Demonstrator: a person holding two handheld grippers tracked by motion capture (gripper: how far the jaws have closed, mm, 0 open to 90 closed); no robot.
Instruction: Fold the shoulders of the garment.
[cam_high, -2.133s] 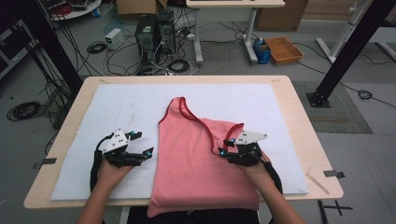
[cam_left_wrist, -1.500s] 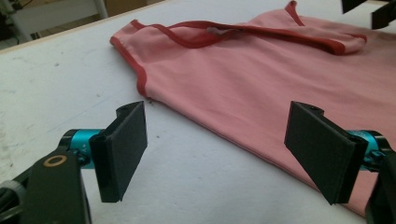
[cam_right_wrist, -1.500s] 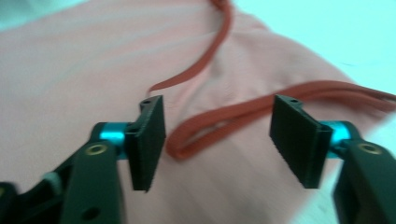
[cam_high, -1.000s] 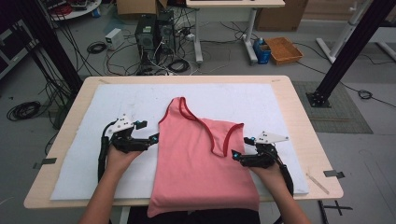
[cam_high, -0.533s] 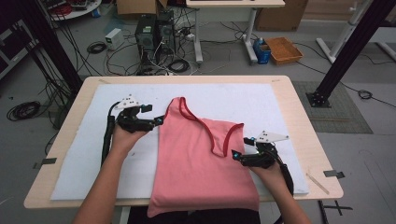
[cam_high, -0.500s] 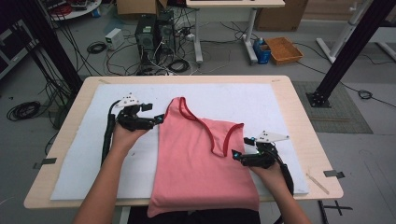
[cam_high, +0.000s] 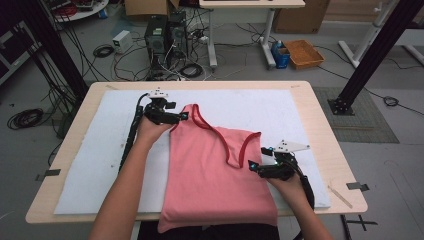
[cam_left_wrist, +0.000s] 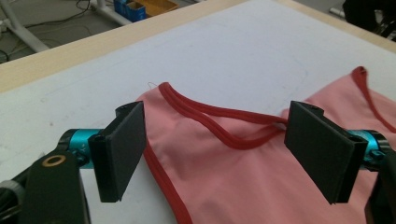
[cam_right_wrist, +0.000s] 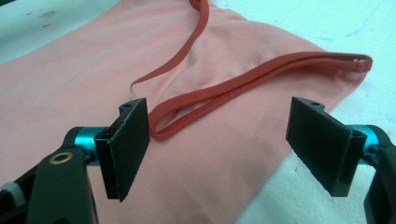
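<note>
My left gripper (cam_high: 181, 116) has travelled from the lower left of the frame up to the upper centre-left, and now sits at the far strap corner of the pink tank top (cam_high: 215, 175), jaws spread wide with nothing between them. I take that to mean I am lining up a grasp on that shoulder, probably to fold or straighten the garment. The tank top itself lies flat on the white mat (cam_high: 90, 165) covering the surface (cam_high: 320, 125), its hem hanging off the near edge at the bottom of the frame. My right gripper (cam_high: 254, 166) has stayed put at the right-hand strap, in the centre-right of the frame, also open and holding nothing. The left gripper view adds what the high view cannot: the red binding (cam_left_wrist: 205, 112) loops right between my jaws, just ahead of them. The right gripper view likewise shows the doubled red strap (cam_right_wrist: 261, 74) running across the gap, its frayed tip toward the upper right.
</note>
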